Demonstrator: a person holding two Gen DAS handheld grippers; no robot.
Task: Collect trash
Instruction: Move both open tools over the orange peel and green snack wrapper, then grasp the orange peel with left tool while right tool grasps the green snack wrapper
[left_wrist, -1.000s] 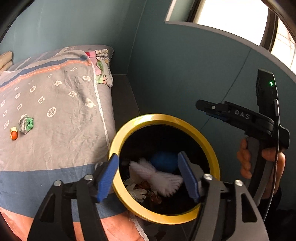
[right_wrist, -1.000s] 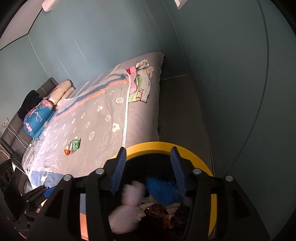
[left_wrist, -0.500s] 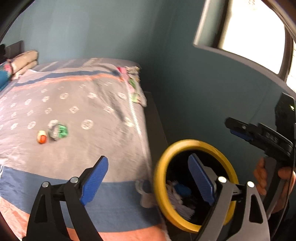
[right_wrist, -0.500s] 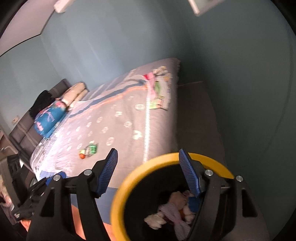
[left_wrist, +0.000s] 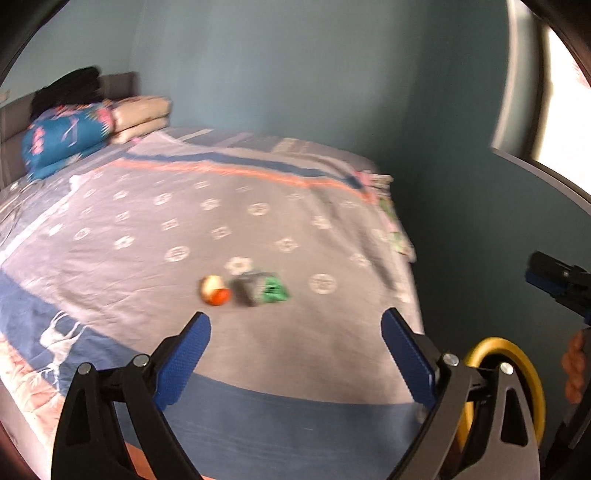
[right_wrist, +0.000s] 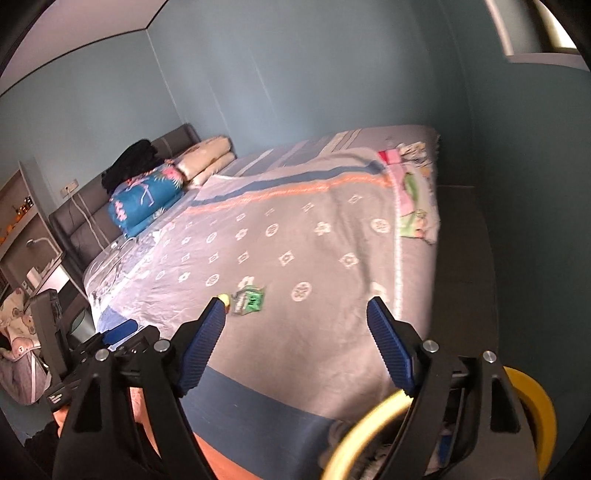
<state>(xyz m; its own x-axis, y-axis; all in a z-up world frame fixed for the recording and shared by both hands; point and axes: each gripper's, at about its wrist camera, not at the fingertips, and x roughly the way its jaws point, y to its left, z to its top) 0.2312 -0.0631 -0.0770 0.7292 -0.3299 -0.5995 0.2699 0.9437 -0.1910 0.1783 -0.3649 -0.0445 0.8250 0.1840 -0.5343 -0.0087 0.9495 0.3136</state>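
Trash still lies on the bed (left_wrist: 155, 236): a crumpled green and grey wrapper (left_wrist: 261, 287) and, touching it on its 9 o'clock side, a small round orange and white piece (left_wrist: 214, 290). In the left wrist view both sit at 12 o'clock from the left gripper (left_wrist: 295, 326), apart from its tips. In the right wrist view the wrapper (right_wrist: 250, 300) is at about 11 o'clock from the right gripper (right_wrist: 295, 314), and the round piece (right_wrist: 223, 297) is partly hidden behind the left fingertip. Both grippers have their blue fingers spread wide and nothing is held between them.

The yellow-rimmed bin (right_wrist: 532, 398) stands beside the bed, at 4 o'clock in both views, behind the right finger of each gripper; some trash is visible inside it.

I think the next step is a reach to these two pieces. Several things could go wrong. Both views are blurred, so the aim may be poor. The two pieces touch, so closing on one may push the other away, and the round one could roll on the cover. The cover is soft and wrinkled; if the fingers go too deep they may pinch the cloth together with the wrapper. The wrapper looks light, so a weak grip on its edge may lose it on the way to the bin.
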